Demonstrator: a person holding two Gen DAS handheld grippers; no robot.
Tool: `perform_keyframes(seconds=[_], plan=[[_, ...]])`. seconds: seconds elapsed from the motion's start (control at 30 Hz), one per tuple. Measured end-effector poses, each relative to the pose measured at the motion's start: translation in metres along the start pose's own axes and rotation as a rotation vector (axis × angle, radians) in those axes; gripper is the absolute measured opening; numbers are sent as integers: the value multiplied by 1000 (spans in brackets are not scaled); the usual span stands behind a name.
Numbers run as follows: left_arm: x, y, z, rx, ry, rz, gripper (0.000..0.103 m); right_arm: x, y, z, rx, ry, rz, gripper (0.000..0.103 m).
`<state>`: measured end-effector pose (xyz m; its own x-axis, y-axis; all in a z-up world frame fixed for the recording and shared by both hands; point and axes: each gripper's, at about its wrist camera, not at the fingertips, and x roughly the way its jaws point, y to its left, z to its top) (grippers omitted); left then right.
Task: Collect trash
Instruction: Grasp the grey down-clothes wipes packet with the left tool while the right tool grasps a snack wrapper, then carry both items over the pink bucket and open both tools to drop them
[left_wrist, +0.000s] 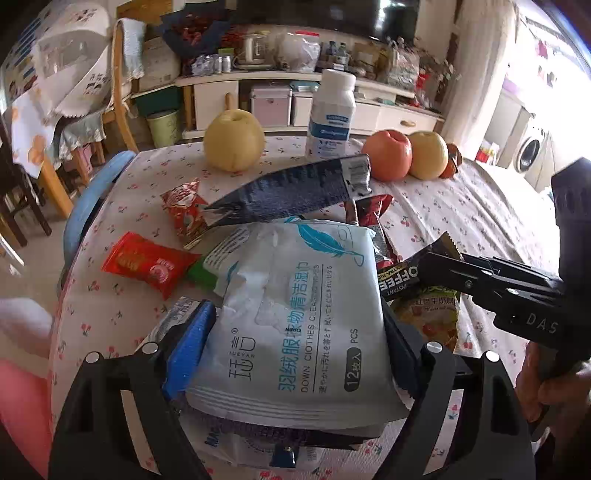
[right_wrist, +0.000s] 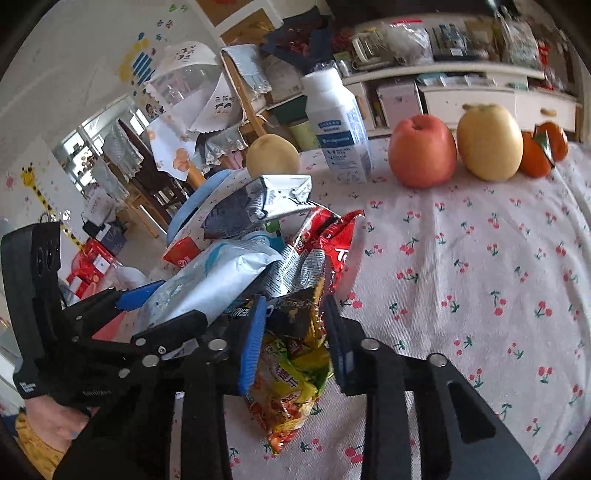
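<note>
Straddling a white wet-wipe packet, the left gripper has its jaws spread wide, one finger along each edge of the packet, which lies on top of a heap of wrappers on the cherry-print tablecloth. Whether the fingers actually press the packet is hard to tell from here. The right gripper comes in from the right side of the heap, its jaws partly open around a black coffee sachet and a yellow snack bag, apparently touching them. A crushed silver carton sits on the heap's far side, a red sachet to its left. Farther off stand a white bottle, two pears and an apple.
</note>
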<state>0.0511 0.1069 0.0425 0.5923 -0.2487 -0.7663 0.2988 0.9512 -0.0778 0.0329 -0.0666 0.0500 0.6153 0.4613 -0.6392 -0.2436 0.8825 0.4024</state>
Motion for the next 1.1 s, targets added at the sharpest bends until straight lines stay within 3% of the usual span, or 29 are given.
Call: perform_keyframes(seconds=[0.3,0.57,0.87,1.1], plan=[[-31,9,-6,-54,-73,-59,81,-19,30,-3,-173,-65,-92,17],[-53,17,-16,-69,-121,-102,81,-43,44,-7,-217,-144,-154,12],[-87,45,-26,-109,-207,-52,81,-61,76,-13,-295,-220,-233,8],[-102,58,-31,-120,-250,-8,81,-78,92,-10,-276,-263,-216,7]])
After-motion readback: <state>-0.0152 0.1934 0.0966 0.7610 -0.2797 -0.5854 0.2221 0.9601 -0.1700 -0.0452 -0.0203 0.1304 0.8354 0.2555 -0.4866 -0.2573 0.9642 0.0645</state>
